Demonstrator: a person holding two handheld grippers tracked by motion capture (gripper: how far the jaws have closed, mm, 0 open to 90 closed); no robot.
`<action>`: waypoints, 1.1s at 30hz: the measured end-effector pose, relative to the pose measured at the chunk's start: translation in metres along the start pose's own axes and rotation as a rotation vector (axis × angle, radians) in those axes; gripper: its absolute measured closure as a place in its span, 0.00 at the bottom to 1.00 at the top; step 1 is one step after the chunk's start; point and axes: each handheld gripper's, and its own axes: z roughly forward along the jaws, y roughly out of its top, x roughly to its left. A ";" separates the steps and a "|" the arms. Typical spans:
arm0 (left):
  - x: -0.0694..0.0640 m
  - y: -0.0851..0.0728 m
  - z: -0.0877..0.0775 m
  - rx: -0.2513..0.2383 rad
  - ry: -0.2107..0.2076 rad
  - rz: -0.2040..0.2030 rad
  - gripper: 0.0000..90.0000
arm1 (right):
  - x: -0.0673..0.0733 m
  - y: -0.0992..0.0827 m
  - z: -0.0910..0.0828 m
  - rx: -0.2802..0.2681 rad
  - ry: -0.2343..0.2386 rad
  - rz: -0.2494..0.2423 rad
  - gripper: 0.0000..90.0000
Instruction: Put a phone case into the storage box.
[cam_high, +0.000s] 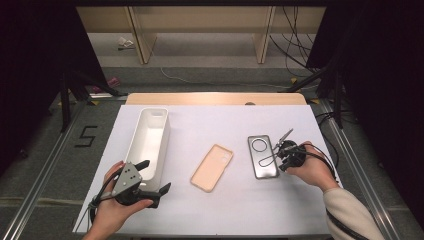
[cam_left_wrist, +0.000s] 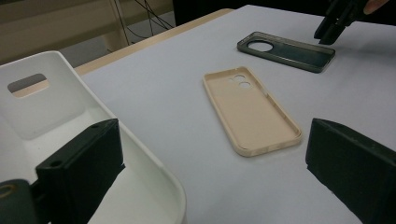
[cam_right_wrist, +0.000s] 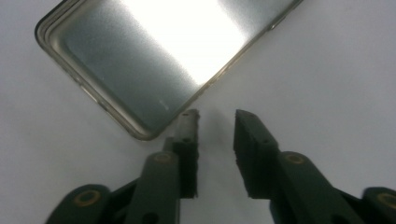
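In the high view, your right gripper (cam_high: 278, 148) sits at the right of the frame, right at the right edge of the dark phone case (cam_high: 263, 156), which lies flat on the white bench (cam_high: 210, 215). Left of it, at centre, lies the beige phone case (cam_high: 212, 167), well apart. Your left gripper (cam_high: 152, 176) rests at the lower left, beside the near end of the white bin (cam_high: 148, 142).

In the left gripper view, your jaws stand wide apart and hold nothing; 1 jaw sits over the bin's (cam_left_wrist: 154, 168) corner. The beige case (cam_left_wrist: 250, 112) lies open side up at centre, the dark case (cam_left_wrist: 286, 50) at the upper right.

In the right gripper view, your gripper (cam_right_wrist: 217, 119) has its jaws partly open with only bare bench between them; 1 jaw tip sits just at the dark case's (cam_right_wrist: 154, 60) corner.
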 end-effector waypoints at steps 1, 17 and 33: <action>0.000 0.000 0.000 0.000 0.000 0.001 0.04 | 0.001 0.000 -0.001 0.003 0.004 -0.032 0.70; 0.000 0.000 0.000 0.000 -0.001 0.002 0.04 | 0.010 0.007 -0.006 0.029 0.009 -0.239 0.40; -0.001 0.000 0.001 0.000 -0.002 -0.001 0.04 | 0.033 0.026 0.001 0.039 0.025 -0.414 0.42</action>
